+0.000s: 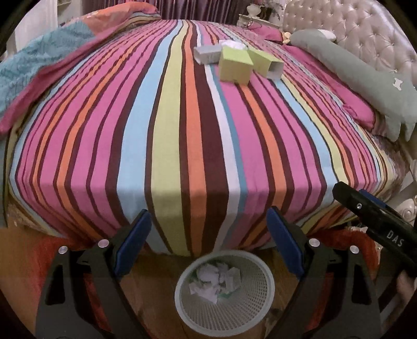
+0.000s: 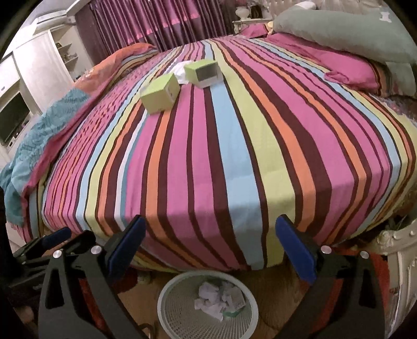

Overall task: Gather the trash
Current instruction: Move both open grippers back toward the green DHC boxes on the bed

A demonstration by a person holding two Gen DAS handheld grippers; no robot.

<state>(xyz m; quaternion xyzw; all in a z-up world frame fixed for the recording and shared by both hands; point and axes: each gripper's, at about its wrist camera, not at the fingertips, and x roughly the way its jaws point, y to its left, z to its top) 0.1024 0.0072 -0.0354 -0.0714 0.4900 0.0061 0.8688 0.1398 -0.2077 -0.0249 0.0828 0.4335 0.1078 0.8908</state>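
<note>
I've got both tongs over the floor at the foot of the bed, pointing down w/ the white mesh bin right below. Left tongs spread wide, nothing btwn the blue pads. Right tongs also wide apart and empty; its black body shows at the right edge of my left view. Crumpled white paper sits inside the bin.

Trash not yet collected is far up the striped sheet, near the pillows: a green box, a second green box w/ its open end toward me, touching the first, a grey-white box just behind, and a white tissue wad behind those. All well apart from both tongs.

Around: a blue-and-pink quilt bunched along the left edge of the bed, a grey-green pillow and pink pillow on the right, tufted headboard beyond, purple curtains at the back. Nothing lies on the sheet btwn me and the boxes.
</note>
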